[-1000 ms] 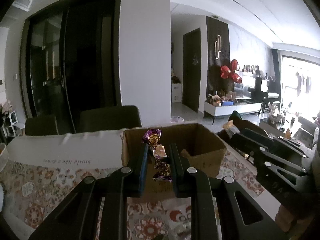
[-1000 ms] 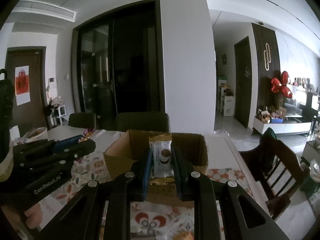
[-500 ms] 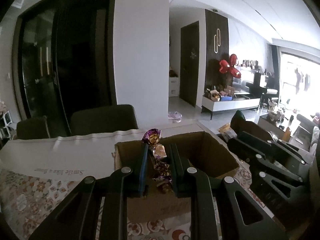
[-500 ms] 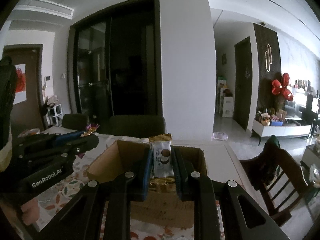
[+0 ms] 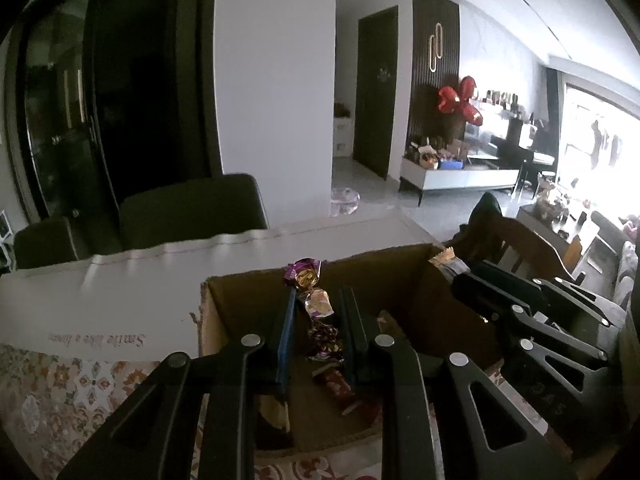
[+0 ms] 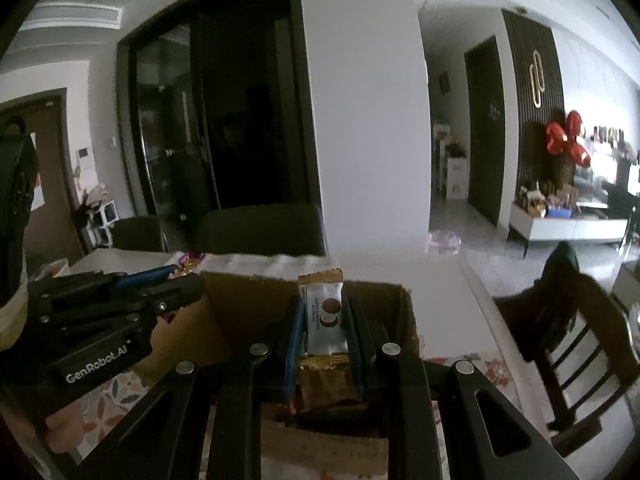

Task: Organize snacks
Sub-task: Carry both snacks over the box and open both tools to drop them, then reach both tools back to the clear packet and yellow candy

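An open brown cardboard box point(image 5: 404, 280) point(image 6: 240, 300) stands on the patterned table. Over its opening my left gripper point(image 5: 318, 308) is shut on a purple and gold wrapped candy point(image 5: 316, 306), whose twisted ends stick out above and below the pads. My right gripper point(image 6: 323, 320) is shut on a white and gold biscuit packet point(image 6: 323, 320), held upright above the box. In the right wrist view the left gripper point(image 6: 176, 280) reaches in from the left edge. A few wrapped snacks point(image 5: 340, 388) lie on the box floor.
A white paper strip point(image 5: 120, 304) with script lettering lies left of the box. Dark chairs point(image 5: 192, 212) stand behind the table, and a wooden chair point(image 6: 568, 328) stands at its right. A floral tablecloth point(image 5: 60, 400) covers the near part.
Both grippers have moved forward with their snacks, from in front of the box to over its opening. The box looks larger and its inside now shows.
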The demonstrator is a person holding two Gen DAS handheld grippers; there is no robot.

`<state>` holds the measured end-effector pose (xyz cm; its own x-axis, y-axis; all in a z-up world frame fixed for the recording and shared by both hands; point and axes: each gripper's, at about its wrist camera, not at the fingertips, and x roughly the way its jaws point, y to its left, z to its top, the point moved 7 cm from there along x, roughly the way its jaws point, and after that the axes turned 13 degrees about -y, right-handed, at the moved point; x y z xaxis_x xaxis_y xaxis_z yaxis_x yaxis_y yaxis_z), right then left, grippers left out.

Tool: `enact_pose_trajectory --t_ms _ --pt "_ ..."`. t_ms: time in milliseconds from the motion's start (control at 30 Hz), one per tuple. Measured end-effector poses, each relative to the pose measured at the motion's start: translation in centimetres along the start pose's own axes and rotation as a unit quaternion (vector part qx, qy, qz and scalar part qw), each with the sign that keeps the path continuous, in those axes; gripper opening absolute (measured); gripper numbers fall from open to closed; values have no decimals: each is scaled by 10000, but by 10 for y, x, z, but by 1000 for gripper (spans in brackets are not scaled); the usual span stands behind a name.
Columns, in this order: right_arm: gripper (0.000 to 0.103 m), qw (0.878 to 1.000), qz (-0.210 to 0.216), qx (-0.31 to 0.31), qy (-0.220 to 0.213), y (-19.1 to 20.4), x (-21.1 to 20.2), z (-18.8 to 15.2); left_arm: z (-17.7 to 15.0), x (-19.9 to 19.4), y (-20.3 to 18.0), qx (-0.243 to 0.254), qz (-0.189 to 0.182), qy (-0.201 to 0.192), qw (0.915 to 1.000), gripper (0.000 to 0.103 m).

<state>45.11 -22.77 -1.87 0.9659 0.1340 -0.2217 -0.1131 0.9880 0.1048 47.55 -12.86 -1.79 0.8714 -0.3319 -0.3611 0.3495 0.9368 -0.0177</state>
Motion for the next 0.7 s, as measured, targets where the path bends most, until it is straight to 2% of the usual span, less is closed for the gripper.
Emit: enact_pose_trajectory --t_ms 33,67,100,167,200,233,267,333,400,533,600,633,700 --pt "22 10000 -20 12 26 -2 1 -3 -1 3 0 -18 4 35 10000 24" --pt "22 10000 -56 16 57 -3 3 -5 -3 6 0 -22 -10 88 10000 32" --pt "22 10000 -62 18 72 -3 3 -7 -3 6 0 -34 -35 108 9999 46" --pt "26 9999 -23 6 142 -4 5 -11 -4 5 1 -80 5 49 10000 62" --pt "31 9998 -32 -3 176 -4 5 -12 -3 3 3 -91 108 -1 9999 64" --pt "43 9998 -52 -4 179 -5 5 -13 -4 2 5 -83 176 -14 9998 65" --pt "48 9998 -104 -9 151 -7 4 -13 -4 -1 7 -72 279 -32 9996 67" --pt "48 9997 -191 -23 132 -9 1 -14 -4 -8 8 -24 354 -95 9993 67" --pt "48 9996 -223 25 140 -10 -3 -15 -4 -16 8 64 420 -139 9990 73" --pt "48 9996 -270 89 76 -12 -16 -13 -3 -35 8 190 495 -294 9982 75" --pt "52 9994 -318 122 36 -13 -25 -12 -3 -48 6 251 518 -401 9975 76" --pt "58 9993 -364 129 6 -14 -30 -12 -3 -53 5 270 519 -449 9973 76" --pt "60 9987 -488 109 -69 -16 -40 -11 -3 -65 2 330 526 -564 9965 76"
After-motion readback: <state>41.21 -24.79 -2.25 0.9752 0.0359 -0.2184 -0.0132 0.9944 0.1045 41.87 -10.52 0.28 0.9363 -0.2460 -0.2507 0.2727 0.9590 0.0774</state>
